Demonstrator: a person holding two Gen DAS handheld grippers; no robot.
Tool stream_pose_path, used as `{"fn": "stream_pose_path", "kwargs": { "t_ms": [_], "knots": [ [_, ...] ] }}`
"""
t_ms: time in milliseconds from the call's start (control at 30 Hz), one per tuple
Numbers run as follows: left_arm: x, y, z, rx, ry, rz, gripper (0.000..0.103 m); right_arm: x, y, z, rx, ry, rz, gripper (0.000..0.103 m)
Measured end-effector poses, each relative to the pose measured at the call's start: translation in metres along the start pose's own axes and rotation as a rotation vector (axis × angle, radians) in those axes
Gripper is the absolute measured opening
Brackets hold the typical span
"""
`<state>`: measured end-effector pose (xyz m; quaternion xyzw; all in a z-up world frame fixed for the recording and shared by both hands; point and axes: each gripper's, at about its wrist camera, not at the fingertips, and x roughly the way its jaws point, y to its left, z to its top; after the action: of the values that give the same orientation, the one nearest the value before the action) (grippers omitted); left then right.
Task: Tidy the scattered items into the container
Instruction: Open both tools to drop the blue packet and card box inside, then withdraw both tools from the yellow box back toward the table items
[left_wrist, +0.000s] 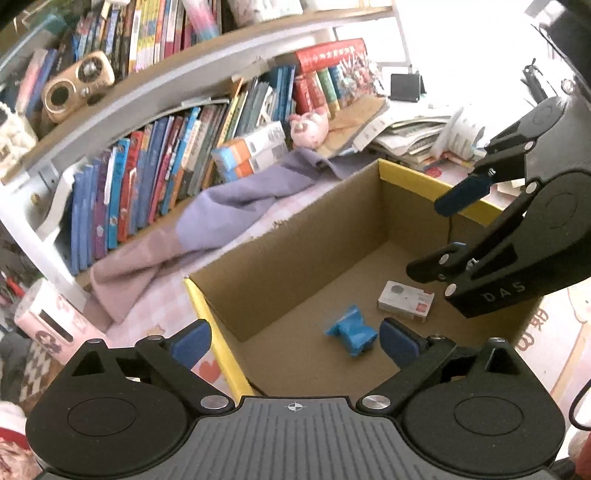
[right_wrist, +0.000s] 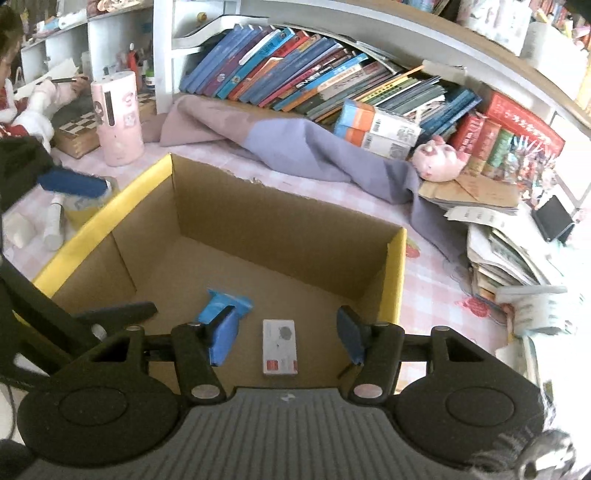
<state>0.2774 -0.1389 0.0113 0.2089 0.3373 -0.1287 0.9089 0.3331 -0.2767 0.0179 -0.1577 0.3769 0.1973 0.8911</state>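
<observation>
Lying on the floor of the yellow-rimmed brown cardboard box (right_wrist: 288, 221) at frame centre are a crumpled blue plastic packet (right_wrist: 225, 302) and a flat white card box (right_wrist: 279, 347) with a red patch, its writing unreadable. The left gripper (left_wrist: 291, 338) stands wide apart and empty. The right gripper (right_wrist: 286, 336), embossed "DAS", is partly apart and empty above the card box.

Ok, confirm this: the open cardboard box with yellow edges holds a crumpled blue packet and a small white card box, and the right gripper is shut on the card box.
Not quite. The right wrist view shows the right gripper open, above the small white card box, which lies on the floor of the open cardboard box with yellow edges beside the crumpled blue packet.
</observation>
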Motion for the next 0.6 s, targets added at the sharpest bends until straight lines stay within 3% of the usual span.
{"fn": "stream_pose_path", "kwargs": {
  "t_ms": [300, 600],
  "knots": [
    [-0.023, 0.010, -0.014, -0.110, -0.052, 0.000, 0.102, -0.034, 0.006, -0.003, 0.077, -0.078, -0.071, 0.060],
    [-0.055, 0.020, -0.032, -0.136, -0.107, -0.009, 0.102, -0.058, 0.028, -0.014, 0.109, -0.103, -0.114, 0.060]
  ]
}}
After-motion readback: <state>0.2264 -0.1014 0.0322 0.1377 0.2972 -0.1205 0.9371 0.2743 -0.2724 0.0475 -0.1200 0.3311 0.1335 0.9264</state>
